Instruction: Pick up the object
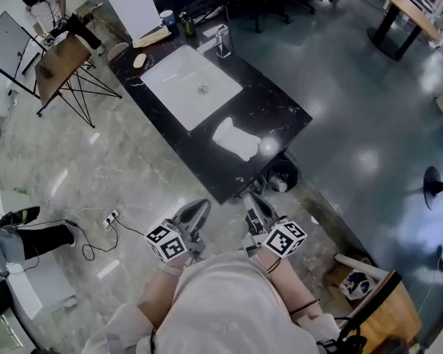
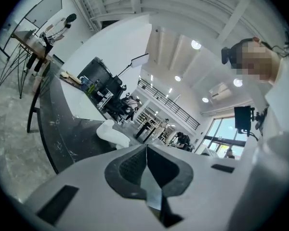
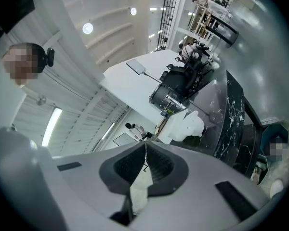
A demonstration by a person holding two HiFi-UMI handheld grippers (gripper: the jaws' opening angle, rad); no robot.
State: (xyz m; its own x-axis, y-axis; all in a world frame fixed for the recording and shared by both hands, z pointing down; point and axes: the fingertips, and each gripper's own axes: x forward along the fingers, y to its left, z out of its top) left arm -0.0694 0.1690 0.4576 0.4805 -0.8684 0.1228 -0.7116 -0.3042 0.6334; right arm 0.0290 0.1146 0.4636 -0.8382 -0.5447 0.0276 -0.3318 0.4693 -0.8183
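Both pressed together, empty: left hand-held gripper (image 1: 201, 206), right hand-held gripper (image 1: 250, 199) | white object (image 1: 236, 139) lies lengthwise along counter (image 1: 280, 109)

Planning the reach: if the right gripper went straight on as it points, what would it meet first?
Likely the white object on the black counter; the shut right gripper aims roughly at it, though height is unclear and the counter's near edge could come first.

Your left gripper (image 2: 146, 150) has its jaws closed together, empty. Just beyond its tips, a white object (image 2: 113, 133) lies on a dark marbled counter (image 2: 58, 124).
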